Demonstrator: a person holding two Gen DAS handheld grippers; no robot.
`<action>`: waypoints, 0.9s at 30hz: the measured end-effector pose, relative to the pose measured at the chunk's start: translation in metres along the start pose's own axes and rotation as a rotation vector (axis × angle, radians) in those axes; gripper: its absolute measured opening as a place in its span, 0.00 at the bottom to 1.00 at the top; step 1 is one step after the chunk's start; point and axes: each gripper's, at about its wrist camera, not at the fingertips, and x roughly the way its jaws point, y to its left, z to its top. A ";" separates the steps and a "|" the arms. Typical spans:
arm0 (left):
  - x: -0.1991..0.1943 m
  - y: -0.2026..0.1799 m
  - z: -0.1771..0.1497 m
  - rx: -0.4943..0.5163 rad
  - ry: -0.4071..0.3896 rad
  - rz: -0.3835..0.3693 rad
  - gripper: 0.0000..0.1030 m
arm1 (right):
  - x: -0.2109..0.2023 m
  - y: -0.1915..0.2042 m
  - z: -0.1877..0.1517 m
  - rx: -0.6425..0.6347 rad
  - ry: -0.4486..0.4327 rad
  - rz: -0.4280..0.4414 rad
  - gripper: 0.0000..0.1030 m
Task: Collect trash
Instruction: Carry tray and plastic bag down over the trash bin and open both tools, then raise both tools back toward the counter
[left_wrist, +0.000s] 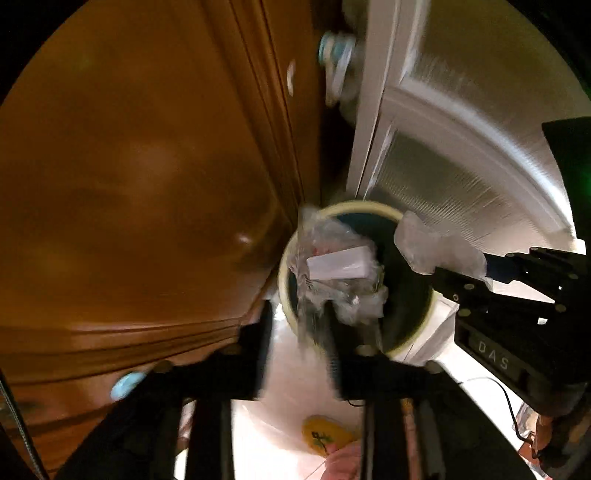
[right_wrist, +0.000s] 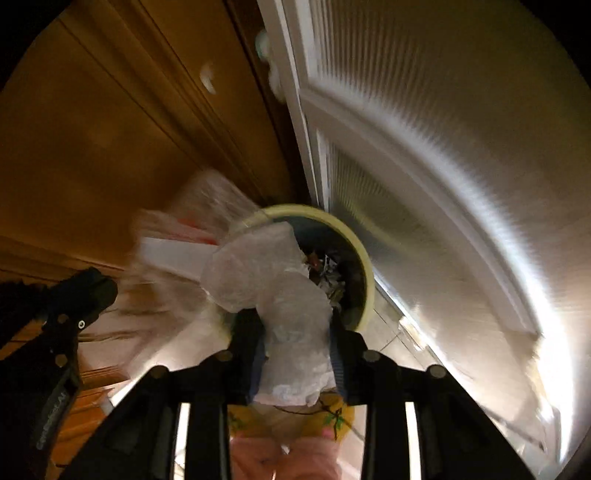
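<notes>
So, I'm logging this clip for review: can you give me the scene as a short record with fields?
bin: round, pale-rimmed trash bin on the floor, between a wooden cabinet and a white door
left gripper: clear plastic bundle with a white box in it between its fingers, over the bin
right gripper: crumpled white plastic between its fingers, above the bin
image: motion-blurred, dim

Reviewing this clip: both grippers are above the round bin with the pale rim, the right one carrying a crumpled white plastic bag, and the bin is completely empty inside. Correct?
Not quite. The bin is not empty: the right wrist view shows shredded scraps already inside it. The rest stands: both grippers are above it, and the right gripper has the crumpled white plastic bag between its fingers.
</notes>
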 end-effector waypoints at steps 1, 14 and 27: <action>0.013 0.002 -0.001 -0.003 0.016 -0.008 0.39 | 0.010 -0.002 0.000 0.000 0.000 -0.001 0.35; 0.014 0.017 0.009 -0.014 0.041 0.034 0.47 | 0.012 -0.013 0.000 -0.018 0.001 0.037 0.59; -0.151 0.032 0.009 -0.066 0.025 0.007 0.47 | -0.143 0.008 -0.003 -0.058 -0.033 0.107 0.59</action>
